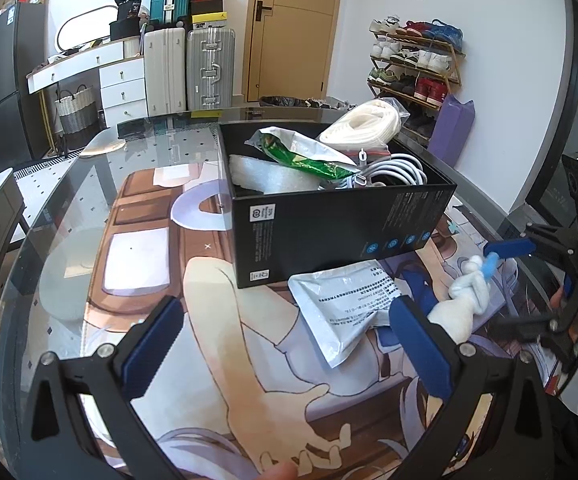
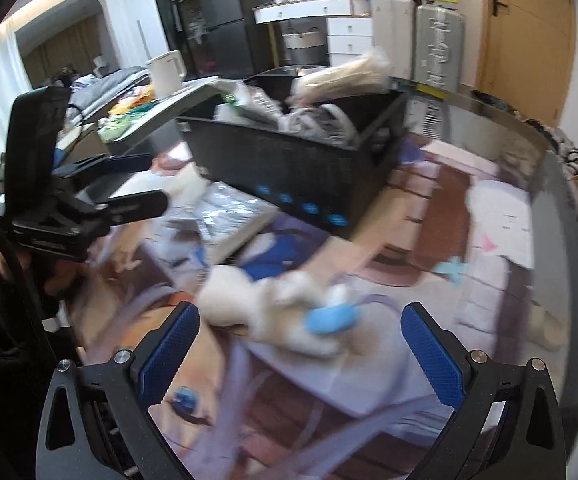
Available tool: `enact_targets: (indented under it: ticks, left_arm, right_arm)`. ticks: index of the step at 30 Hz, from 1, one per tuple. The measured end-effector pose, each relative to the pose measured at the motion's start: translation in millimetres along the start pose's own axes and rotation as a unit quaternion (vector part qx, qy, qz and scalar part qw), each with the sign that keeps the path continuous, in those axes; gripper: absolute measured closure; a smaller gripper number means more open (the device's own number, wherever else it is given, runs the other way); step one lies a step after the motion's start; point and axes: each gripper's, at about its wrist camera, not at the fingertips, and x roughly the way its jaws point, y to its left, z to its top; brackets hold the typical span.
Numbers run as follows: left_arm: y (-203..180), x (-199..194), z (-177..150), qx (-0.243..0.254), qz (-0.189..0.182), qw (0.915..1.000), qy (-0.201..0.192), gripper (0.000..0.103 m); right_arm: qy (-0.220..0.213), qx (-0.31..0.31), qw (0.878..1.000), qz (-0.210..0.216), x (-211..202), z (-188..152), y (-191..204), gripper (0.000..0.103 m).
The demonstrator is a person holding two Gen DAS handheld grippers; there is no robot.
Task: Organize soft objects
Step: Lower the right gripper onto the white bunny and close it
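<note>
Toy (image 1: 465,300): white plush w/ a light-blue bit, lying on the printed mat (image 1: 217,320), just beside the foil pouch (image 1: 345,304), in front of the black box (image 1: 329,232). Blurry in the R wrist view (image 2: 289,312).
L gripper (image 1: 285,344): jaws wide apart, nothing between them but mat and the pouch's edge. Toy sits just outside its R finger (image 1: 421,344), partly hidden behind it.
R gripper (image 2: 301,356): jaws wide apart, empty. Toy lies ahead of the gap, roughly centred btwn the two pads, not touching either as far as I can tell. View is smeared.
Box: open top, stuffed w/ a green-and-silver bag (image 1: 309,152), a white rope coil in plastic (image 1: 365,120), white cables (image 1: 397,172), foam wrap (image 1: 265,176).
Pouch: flat on mat, near corner of box, printed side up.
Table (image 1: 69,208): glass top, mat under it or on it, can't tell.
</note>
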Motion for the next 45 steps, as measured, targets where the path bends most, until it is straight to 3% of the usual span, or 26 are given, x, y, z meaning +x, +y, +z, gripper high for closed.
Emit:
enact_targets:
  ticks: [8, 13, 24, 39, 45]
  left_arm:
    - [0, 0, 0, 0.0, 0.0, 1.0, 0.0, 0.0]
    - [-1, 0, 0, 0.001, 0.0, 1.0, 0.0, 0.0]
    - [-3, 1, -2, 0.003, 0.001, 1.0, 0.001, 0.0]
    - [-5, 2, -3, 0.006, 0.001, 1.0, 0.002, 0.0]
    - [-6, 2, -4, 0.007, 0.0, 1.0, 0.003, 0.0]
  right_arm:
    - [0.011, -0.002, 1.0, -0.008, 12, 7, 24, 0.001]
    - [0.013, -0.011, 0.999, -0.043, 19, 10, 34, 0.001]
    - [0.032, -0.005, 0.996, -0.08, 28, 8, 19, 0.001]
    - [0.035, 0.008, 0.996, -0.083, 34, 8, 19, 0.001]
    - [0.034, 0.007, 0.996, -0.077, 32, 7, 17, 0.015]
